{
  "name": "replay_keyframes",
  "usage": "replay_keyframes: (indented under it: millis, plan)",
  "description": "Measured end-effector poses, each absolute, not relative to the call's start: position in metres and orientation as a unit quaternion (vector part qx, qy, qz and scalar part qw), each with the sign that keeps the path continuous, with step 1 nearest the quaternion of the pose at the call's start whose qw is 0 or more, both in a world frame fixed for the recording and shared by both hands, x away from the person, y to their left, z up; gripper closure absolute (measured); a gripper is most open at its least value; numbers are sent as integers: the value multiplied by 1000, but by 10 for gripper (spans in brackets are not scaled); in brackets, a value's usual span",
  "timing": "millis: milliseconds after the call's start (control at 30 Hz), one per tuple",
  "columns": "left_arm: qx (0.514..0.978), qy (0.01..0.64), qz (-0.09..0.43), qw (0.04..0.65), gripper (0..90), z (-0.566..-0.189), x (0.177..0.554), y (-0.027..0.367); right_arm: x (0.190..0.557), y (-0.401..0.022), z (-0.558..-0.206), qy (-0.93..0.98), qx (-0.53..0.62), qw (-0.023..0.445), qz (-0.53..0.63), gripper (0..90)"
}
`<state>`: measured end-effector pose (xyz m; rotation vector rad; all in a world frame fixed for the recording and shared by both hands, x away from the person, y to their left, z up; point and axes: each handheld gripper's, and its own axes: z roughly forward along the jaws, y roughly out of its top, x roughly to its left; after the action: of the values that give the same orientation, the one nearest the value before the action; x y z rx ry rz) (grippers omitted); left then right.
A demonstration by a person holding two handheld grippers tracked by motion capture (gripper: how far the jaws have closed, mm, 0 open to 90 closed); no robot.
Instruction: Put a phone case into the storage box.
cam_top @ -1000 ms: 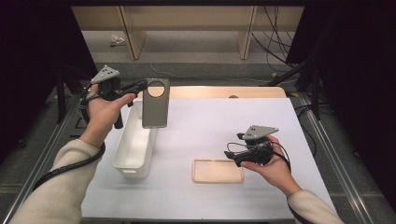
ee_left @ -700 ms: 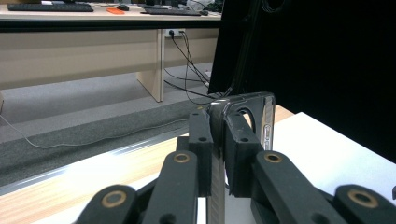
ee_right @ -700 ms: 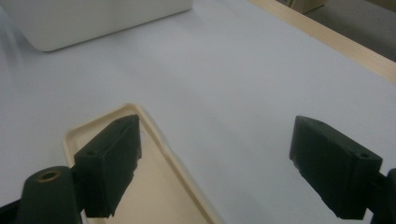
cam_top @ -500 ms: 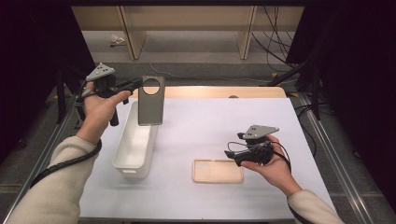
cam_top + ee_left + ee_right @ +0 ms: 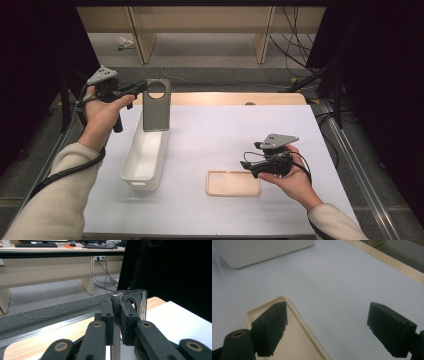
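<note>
L gripper (image 5: 137,89) is clamped on a grey phone case (image 5: 156,105), pads pinching its top edge next to the round camera cutout; in the left gripper view the case (image 5: 130,305) sits edge-on between the closed black jaws, rim glossy, prob. hard plastic. Case hangs upright w/ rounded corners, its lower end over the far end of a white bin (image 5: 145,156). The bin is a long, smooth-walled plastic tub w/ rounded corners, matte; nothing visible inside. It stands on a pale, flat mat (image 5: 220,130) covering a light wood table (image 5: 225,98). R gripper (image 5: 260,167) is held low over the mat at the near right, jaws spread wide w/ nothing between them; in the right gripper view one jaw overlaps the corner of a beige phone case (image 5: 287,340). That case (image 5: 233,183) lies flat, inner side up, thin raised rim, soft-looking, just beside the R gripper's tips and well apart from the grey one. Whether the jaw touches it, can't tell.
</note>
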<state>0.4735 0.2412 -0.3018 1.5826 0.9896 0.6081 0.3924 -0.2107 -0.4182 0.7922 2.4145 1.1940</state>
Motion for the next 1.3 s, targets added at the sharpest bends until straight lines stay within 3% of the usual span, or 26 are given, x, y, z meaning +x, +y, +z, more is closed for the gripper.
replay_keyframes:
  millis: [1300]
  plan:
    - [656, 427, 287, 552, 822, -313, 492, 271, 392, -210, -419, 852, 274, 167, 414, 173]
